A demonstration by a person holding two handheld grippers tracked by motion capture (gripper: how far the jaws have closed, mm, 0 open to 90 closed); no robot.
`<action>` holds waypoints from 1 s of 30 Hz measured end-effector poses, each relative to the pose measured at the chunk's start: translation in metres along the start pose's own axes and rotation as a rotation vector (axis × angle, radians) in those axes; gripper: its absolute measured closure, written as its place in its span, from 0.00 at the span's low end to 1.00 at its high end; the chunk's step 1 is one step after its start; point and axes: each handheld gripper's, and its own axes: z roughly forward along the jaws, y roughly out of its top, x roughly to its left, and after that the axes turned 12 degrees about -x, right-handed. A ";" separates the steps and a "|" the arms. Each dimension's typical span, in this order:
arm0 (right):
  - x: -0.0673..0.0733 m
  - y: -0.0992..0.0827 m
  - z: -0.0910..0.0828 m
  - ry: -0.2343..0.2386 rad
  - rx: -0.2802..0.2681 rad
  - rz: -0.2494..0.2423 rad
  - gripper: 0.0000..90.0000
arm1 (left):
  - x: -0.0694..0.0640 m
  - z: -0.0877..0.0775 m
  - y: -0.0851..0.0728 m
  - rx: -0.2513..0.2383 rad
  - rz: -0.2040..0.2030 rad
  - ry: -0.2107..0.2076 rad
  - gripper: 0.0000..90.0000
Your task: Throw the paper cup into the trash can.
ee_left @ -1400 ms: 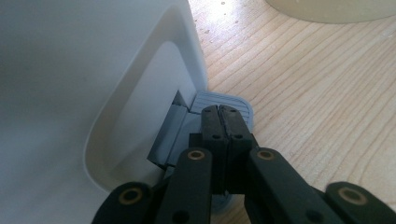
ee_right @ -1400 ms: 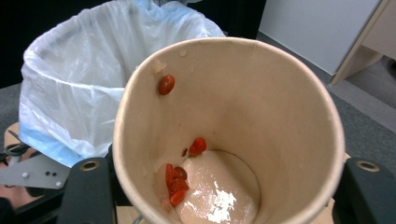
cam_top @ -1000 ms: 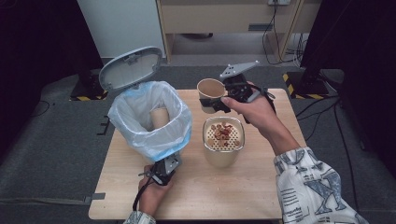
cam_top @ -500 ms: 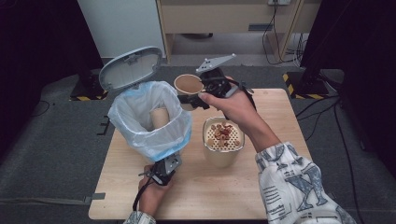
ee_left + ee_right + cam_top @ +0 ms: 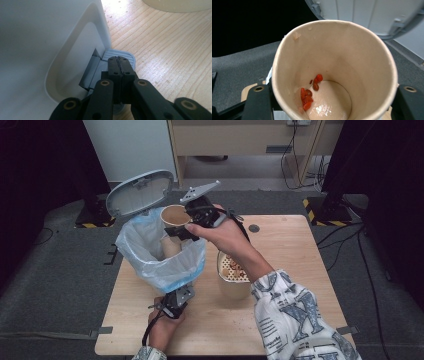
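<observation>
Above the lined pedal bin (image 5: 160, 255), the right gripper (image 5: 187, 222) pinches a paper cup (image 5: 174, 216) holding red bits (image 5: 308, 93). At the bin's base on the counter (image 5: 300, 250), the left gripper (image 5: 177, 301), fingers pressed together, rests on the pedal (image 5: 120, 53).

My right tool (image 5: 186, 226), black with a grey plate on top, carries a tan paper cup (image 5: 175, 216) flecked inside with red bits (image 5: 310, 93). The white bin (image 5: 37, 50) wears a pale blue liner (image 5: 165, 270) under a grey lid (image 5: 140, 192). My sleeve (image 5: 295, 315) shows a white-and-navy print above the light wood-grain surface (image 5: 300, 245).
</observation>
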 end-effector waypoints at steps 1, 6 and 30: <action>0.001 0.000 0.004 -0.001 0.001 0.002 0.36 | 0.000 0.000 0.000 0.000 0.000 -0.001 0.99; 0.006 -0.005 0.020 0.006 0.033 -0.016 0.35 | 0.000 0.000 0.000 0.003 0.003 0.001 0.99; -0.020 -0.038 -0.029 -0.111 -0.009 0.024 0.12 | 0.000 0.000 0.000 -0.002 0.000 -0.001 0.99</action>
